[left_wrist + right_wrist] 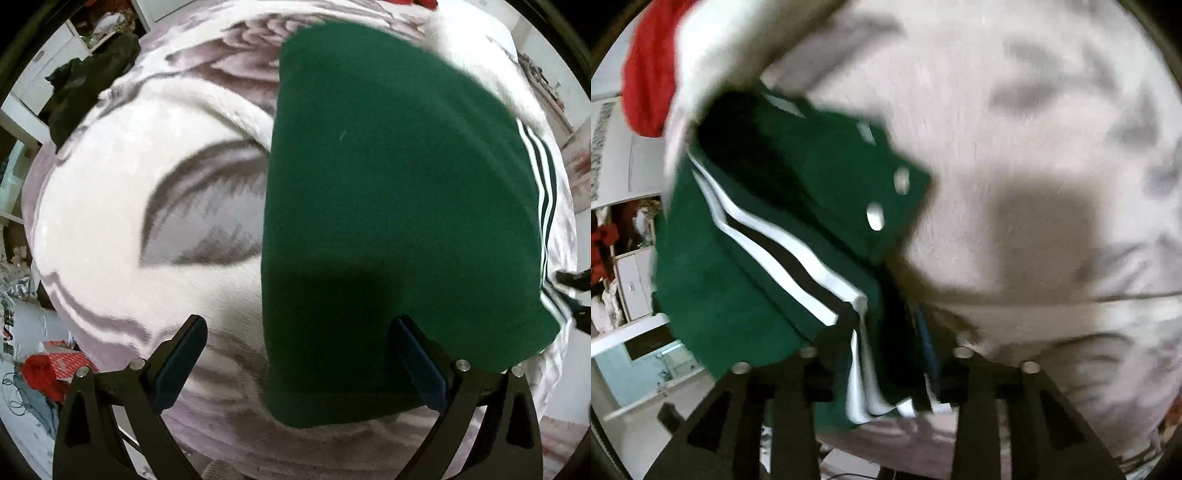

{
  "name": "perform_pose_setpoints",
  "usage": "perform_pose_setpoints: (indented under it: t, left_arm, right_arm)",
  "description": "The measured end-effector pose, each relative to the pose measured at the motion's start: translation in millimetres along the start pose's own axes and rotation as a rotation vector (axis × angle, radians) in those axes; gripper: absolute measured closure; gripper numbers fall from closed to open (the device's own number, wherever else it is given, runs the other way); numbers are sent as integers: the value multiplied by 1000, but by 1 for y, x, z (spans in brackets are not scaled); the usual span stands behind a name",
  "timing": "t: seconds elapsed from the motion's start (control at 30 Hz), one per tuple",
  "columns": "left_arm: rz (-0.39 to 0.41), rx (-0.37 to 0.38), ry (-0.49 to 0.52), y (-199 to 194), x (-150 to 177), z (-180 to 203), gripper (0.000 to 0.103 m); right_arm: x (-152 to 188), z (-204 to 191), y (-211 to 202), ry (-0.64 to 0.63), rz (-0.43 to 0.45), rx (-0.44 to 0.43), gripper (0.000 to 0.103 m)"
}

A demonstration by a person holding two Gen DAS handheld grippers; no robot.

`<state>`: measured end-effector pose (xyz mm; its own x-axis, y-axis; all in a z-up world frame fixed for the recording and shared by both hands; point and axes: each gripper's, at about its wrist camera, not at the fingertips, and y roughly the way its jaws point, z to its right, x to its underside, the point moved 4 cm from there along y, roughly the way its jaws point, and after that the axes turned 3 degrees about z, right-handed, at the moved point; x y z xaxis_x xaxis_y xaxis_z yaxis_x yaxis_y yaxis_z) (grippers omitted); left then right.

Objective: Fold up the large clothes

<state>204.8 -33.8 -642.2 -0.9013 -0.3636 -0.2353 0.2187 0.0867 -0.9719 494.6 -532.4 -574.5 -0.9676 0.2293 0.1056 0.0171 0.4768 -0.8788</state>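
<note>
In the left wrist view, the left gripper (pixel 297 339) is nearest, with its two black fingers spread wide and nothing between them; it hangs released above the bed. One finger (pixel 181 354) is over the blanket and the other finger is over the near hem of the dark green knitted garment with white and dark stripes (pixel 388 206). This one garment lies flat on the white plush blanket with grey flower pattern (pixel 122 206), in the right half of the view, with smooth green cloth on top and three white stripes along its right edge. Farther away, at the far left corner of the bed, one black piece of clothing (pixel 92 81) lies crumpled, well apart from the green garment. At the right edge, a small dark part of the other tool is seen, but it is too small to tell more. In the right wrist view, the right gripper (pixel 882 354) is clenched on a bunched striped part of the same green garment (pixel 798 206), which rises up from between the fingers; the picture is blurred. Two white buttons (pixel 875 218) are seen on the green cloth. Beyond it lies the blanket, and at the far left top there is one red cloth (pixel 650 77).
</note>
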Motion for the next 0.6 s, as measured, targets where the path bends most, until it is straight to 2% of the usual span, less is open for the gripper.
perform_pose_setpoints:
  t: [0.07,0.17,0.23,0.27,0.33,0.37,0.4,0.43,0.47,0.5,0.6]
  left_arm:
    - [27,2,-16,-12,-12,-4,0]
    - [81,-14,-33,-22,-40,-9,0]
    - [105,-40,-32,-17,-64,-10,0]
    - [114,-48,-32,-14,-75,-11,0]
    - [134,-70,-30,-4,-100,-14,0]
    - [142,-72,-30,0,-109,-14,0]
    - [150,-77,-27,6,-121,-14,0]
    - [154,-80,-27,10,-127,-14,0]
    - [160,-80,-27,15,-134,-14,0]
    - [162,-78,-27,16,-135,-13,0]
    - [158,-46,-22,27,-141,-11,0]
  right_arm:
    - [-9,-17,-24,-48,44,-37,40]
    - [-38,-61,-28,-157,54,-135,32]
    - [-60,-93,-4,-229,40,-152,31]
    - [-74,-106,16,-249,9,-175,31]
    - [-100,-115,51,-248,-64,-166,31]
    - [-107,-122,66,-248,-105,-172,33]
    - [-115,-130,80,-249,-127,-183,43]
    - [-121,-139,85,-271,-111,-195,85]
    - [-123,-152,80,-308,-92,-215,100]
    - [-125,-162,75,-318,-68,-221,100]
    - [-133,-175,36,-305,80,-248,101]
